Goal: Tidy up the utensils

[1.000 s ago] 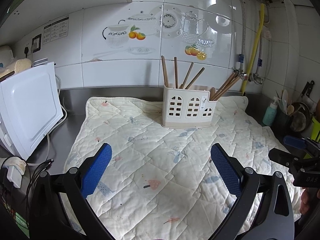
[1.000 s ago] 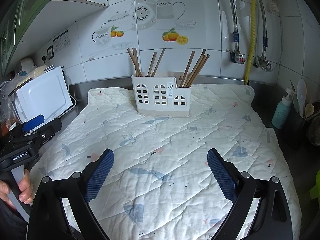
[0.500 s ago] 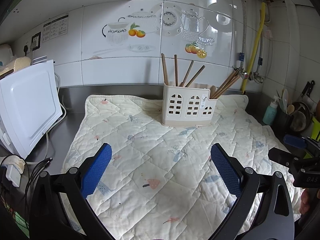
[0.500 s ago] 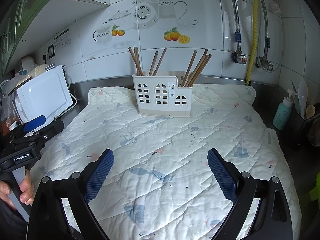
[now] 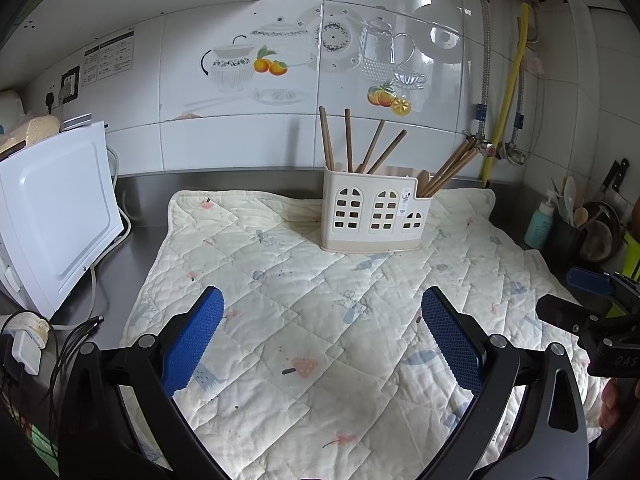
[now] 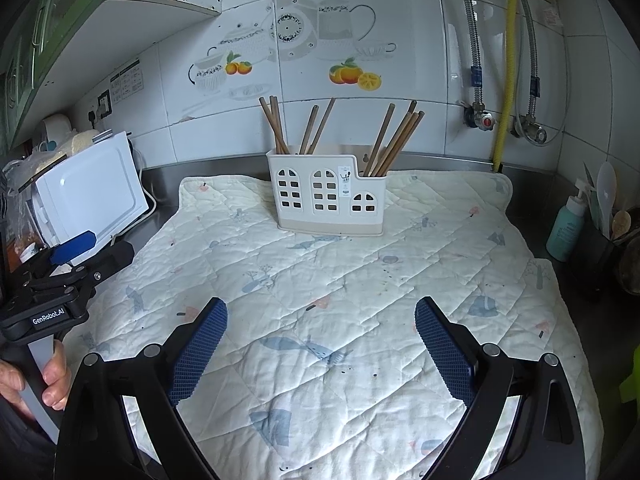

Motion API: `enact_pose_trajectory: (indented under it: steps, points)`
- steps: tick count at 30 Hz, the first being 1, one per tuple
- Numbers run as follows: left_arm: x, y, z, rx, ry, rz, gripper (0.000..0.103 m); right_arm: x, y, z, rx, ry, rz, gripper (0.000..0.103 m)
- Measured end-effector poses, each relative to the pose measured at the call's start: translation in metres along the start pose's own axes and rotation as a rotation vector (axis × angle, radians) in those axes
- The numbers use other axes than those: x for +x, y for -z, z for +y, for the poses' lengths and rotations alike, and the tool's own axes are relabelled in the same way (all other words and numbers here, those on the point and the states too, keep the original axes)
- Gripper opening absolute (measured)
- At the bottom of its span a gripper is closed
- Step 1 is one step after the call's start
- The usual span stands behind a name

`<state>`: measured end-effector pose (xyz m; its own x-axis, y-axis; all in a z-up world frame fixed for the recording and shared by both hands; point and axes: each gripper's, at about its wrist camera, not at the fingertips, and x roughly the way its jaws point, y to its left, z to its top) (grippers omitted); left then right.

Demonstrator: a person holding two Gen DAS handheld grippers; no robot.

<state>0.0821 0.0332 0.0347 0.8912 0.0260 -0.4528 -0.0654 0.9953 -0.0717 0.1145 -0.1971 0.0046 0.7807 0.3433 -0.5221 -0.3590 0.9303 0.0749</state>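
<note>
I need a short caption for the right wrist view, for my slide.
Open right hand-held gripper above a quilted mat, facing a white utensil holder that holds wooden chopsticks.

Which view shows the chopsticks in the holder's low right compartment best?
The right wrist view: the chopsticks stand fanned and separable above the holder, near frame centre. The left wrist view shows the same bunch leaning steeply right and overlapping, so single sticks are harder to tell apart.

Wooden chopsticks (image 6: 394, 140) stand in a matt plastic holder (image 6: 328, 196) on quilted cloth (image 6: 360, 300) before glossy tiles (image 6: 400, 40).
</note>
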Motion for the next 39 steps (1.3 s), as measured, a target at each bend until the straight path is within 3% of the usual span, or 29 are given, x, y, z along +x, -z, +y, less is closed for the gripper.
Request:
enact_pose_trajectory:
  steps: [39]
  points:
    - [0.0035,0.0041,0.0026,-0.007,-0.007,0.008,0.098,0.0030,0.0045,-0.0005,0.000,-0.003,0.015,0.092]
